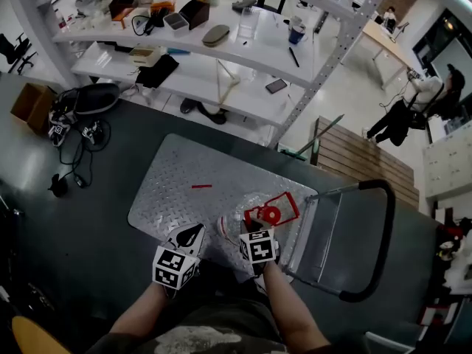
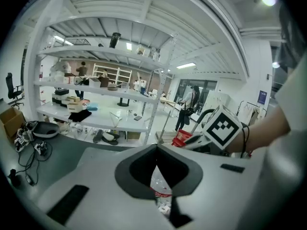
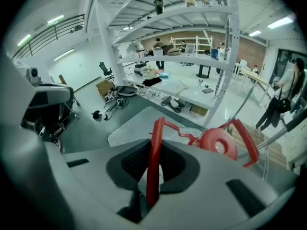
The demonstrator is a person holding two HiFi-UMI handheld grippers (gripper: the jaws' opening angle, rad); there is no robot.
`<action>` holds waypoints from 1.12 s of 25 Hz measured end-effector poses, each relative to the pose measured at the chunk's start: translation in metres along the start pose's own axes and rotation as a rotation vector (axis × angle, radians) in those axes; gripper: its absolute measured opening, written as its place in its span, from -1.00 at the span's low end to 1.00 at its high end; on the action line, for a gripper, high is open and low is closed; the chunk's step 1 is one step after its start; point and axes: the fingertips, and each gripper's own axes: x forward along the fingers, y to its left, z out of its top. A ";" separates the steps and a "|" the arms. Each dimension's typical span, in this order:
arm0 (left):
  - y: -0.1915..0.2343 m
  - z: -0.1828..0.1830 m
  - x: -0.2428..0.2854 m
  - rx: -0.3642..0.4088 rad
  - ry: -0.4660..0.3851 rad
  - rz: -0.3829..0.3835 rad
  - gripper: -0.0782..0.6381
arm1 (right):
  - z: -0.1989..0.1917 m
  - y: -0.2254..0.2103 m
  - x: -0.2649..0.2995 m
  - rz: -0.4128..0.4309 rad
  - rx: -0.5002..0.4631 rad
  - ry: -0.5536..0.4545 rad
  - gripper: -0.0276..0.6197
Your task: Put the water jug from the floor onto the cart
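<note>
Water jug, clear with a red handle, is over the cart, at the 6 o'clock edge of its metal deck; we cannot tell whether it rests there. Our right claw is clenched on that handle. Our left claw, at the jug's 9 o'clock, is closed on nothing. The cart's push bar stands at 3 o'clock, shelving at 12.

Far ahead of me a white shelf rack is crowded with boxes and small gear. On the floor at far left sit a cardboard box and tangled cables. A wooden pallet lies right, with a person standing beyond it.
</note>
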 end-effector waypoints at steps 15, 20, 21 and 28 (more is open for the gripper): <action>0.014 0.000 -0.013 0.012 -0.004 -0.013 -0.76 | -0.015 0.058 0.021 0.095 0.018 0.058 -0.83; 0.011 0.000 -0.020 -0.004 -0.024 -0.002 -0.76 | -0.020 0.065 0.021 0.116 0.002 0.069 -0.76; 0.011 -0.001 -0.022 -0.007 -0.027 0.002 -0.76 | -0.019 0.066 0.020 0.118 -0.002 0.063 -0.72; 0.014 -0.011 -0.032 -0.013 -0.033 0.039 -0.76 | -0.004 0.054 -0.003 0.093 0.024 -0.064 -0.58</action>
